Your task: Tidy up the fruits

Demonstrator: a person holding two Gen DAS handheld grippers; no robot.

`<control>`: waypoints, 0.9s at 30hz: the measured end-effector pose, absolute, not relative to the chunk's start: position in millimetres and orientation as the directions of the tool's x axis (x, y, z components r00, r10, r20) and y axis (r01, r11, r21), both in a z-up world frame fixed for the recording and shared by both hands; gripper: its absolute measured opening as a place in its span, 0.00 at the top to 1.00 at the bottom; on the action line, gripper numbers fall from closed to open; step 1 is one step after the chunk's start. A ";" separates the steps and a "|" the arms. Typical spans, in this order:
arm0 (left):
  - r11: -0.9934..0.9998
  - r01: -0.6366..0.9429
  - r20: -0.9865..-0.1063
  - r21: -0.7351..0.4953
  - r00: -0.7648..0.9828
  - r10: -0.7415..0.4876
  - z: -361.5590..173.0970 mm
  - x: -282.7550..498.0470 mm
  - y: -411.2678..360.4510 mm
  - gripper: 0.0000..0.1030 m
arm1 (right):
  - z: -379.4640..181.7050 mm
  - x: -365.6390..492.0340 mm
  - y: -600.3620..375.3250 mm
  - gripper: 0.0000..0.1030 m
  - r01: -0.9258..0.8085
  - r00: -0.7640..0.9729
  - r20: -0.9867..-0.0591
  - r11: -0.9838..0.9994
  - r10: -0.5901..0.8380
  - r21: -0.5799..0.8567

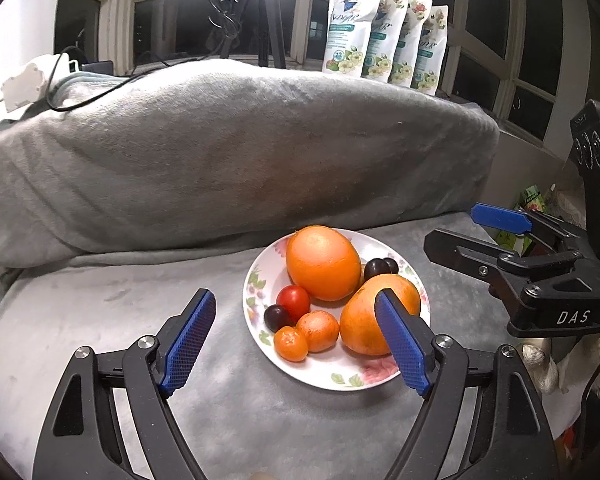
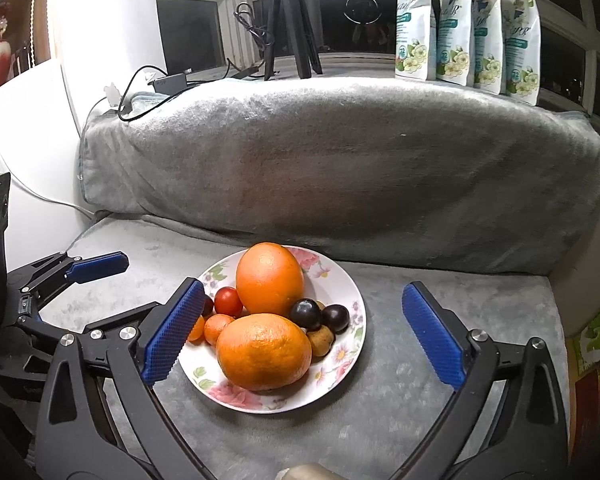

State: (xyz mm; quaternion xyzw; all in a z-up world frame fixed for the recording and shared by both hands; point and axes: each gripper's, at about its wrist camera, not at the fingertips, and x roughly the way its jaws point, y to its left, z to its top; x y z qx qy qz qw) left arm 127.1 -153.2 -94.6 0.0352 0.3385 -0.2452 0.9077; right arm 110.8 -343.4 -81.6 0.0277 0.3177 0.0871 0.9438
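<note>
Grey blanket (image 2: 380,420): plate (image 2: 350,344) of fruit (image 2: 264,350).

Grey plush seat (image 2: 420,360); floral plate (image 2: 340,376) directly on it; bolster (image 2: 340,168) behind.

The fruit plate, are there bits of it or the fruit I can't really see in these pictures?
- Plate: in the left wrist view, the left gripper finger covers part of its right side.
- Small brownish fruit: out of sight in the left wrist view, behind the near orange; too small to name.
- Leftmost dark plum: right wrist view, mostly behind the right gripper finger.
- Pouches: print too blurred to read.
</note>
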 end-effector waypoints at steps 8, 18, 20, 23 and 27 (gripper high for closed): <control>0.884 0.455 -0.616 -0.106 0.668 -0.417 -86.6 118.6 -145.9 0.20 | -77.2 93.5 -346.3 0.00 -0.095 0.813 -0.565 0.989 0.144 0.115; 0.900 0.423 -0.602 -0.107 0.693 -0.397 -80.2 106.9 -138.4 0.20 | -72.4 72.8 -347.2 0.00 -0.050 0.836 -0.537 0.991 0.110 0.125; 0.901 0.418 -0.603 -0.113 0.692 -0.397 -79.6 104.9 -136.4 0.20 | -71.8 69.7 -345.2 0.00 -0.038 0.838 -0.537 0.992 0.095 0.117; 0.908 0.405 -0.609 -0.105 0.696 -0.381 -78.2 101.0 -134.3 0.20 | -72.5 66.7 -340.8 0.00 -0.019 0.832 -0.549 0.994 0.075 0.107; 0.914 0.394 -0.597 -0.093 0.712 -0.368 -73.4 93.7 -131.1 0.20 | -72.1 60.0 -335.6 0.00 -0.001 0.827 -0.560 0.996 0.051 0.090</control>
